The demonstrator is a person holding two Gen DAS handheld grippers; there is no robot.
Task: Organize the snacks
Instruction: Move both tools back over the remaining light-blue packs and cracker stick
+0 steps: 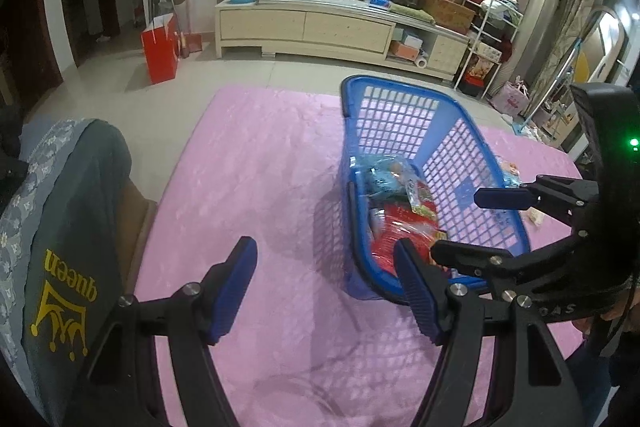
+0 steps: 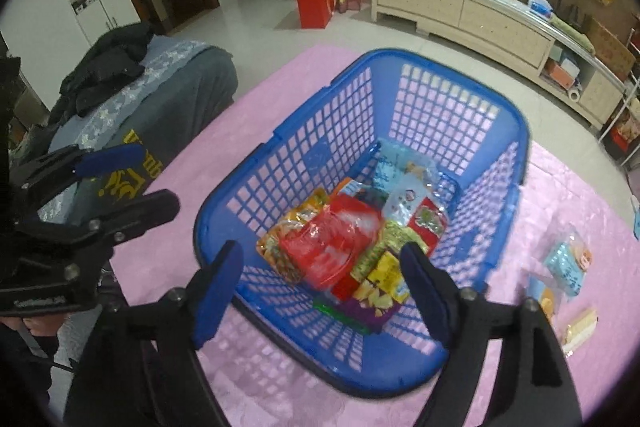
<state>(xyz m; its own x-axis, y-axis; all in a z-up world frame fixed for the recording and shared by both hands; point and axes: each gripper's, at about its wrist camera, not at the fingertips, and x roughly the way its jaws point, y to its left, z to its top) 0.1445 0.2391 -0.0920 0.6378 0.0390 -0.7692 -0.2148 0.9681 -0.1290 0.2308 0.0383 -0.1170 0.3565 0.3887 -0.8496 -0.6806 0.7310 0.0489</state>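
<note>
A blue plastic basket (image 2: 516, 135) stands on a pink cloth-covered table (image 2: 280, 83). It holds several snack packets, among them a red packet (image 2: 336, 243) and a light blue packet (image 2: 390, 169). The basket also shows in the left wrist view (image 1: 356, 183). My right gripper (image 2: 324, 283) is open and empty, just above the basket's near end. My left gripper (image 1: 326, 287) is open and empty over the pink cloth (image 1: 260, 167), left of the basket. Three loose snack packets lie on the cloth right of the basket, one light blue (image 2: 568, 265).
A grey cloth-covered seat (image 1: 68, 227) stands at the table's left edge. A cream cabinet (image 1: 304, 27), a red bag (image 1: 160, 47) and cluttered shelves (image 1: 488, 39) stand beyond the table on the tiled floor. My right gripper shows at the right in the left wrist view (image 1: 472, 219).
</note>
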